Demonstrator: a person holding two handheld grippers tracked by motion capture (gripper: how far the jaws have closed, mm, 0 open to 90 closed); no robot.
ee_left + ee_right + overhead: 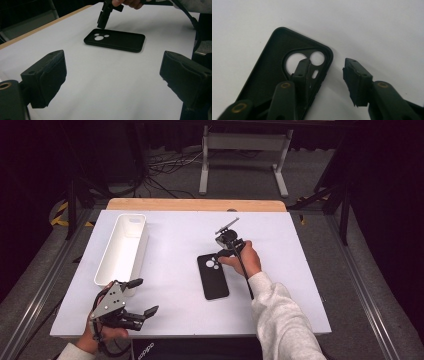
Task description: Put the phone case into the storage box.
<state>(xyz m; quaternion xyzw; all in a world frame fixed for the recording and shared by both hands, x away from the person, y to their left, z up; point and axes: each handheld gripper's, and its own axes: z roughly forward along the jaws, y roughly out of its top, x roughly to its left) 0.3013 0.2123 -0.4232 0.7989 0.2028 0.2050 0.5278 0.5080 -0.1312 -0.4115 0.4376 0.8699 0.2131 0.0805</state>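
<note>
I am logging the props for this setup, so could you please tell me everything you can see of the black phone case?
The phone case is black, matte and looks like soft rubbery plastic, with rounded corners and raised side walls. It lies flat on the white table, hollow side up, empty. At its far end are a large round cutout, a smaller round one and a small slot. The right gripper straddles that end's side wall, one jaw inside over the cutouts, the other outside; whether they press is unclear.

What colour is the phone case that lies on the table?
The phone case is plain matte black, best seen in the left gripper view.
</note>
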